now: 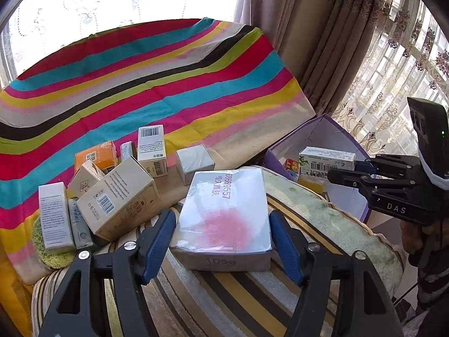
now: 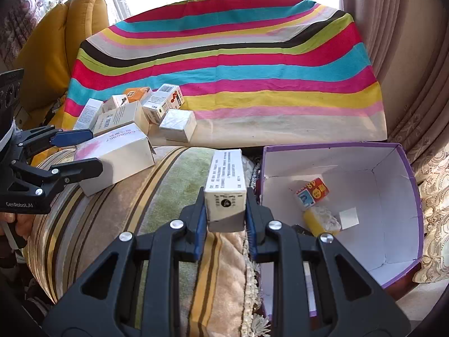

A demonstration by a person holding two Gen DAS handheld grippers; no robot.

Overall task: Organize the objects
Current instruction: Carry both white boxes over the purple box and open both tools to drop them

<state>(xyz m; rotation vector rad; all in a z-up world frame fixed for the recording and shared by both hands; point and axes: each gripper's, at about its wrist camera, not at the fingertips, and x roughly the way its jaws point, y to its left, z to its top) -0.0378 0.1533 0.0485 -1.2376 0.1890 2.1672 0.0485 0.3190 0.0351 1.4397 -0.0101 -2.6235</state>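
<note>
Right claw (image 2: 226, 219) clamps white carton (image 2: 226, 185) beside purple box (image 2: 404, 168).

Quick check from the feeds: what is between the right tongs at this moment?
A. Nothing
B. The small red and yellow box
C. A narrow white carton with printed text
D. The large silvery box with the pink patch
C: the right tongs are clamped on the narrow white carton, near the purple box; the large silvery box sits between the left tongs.
</note>
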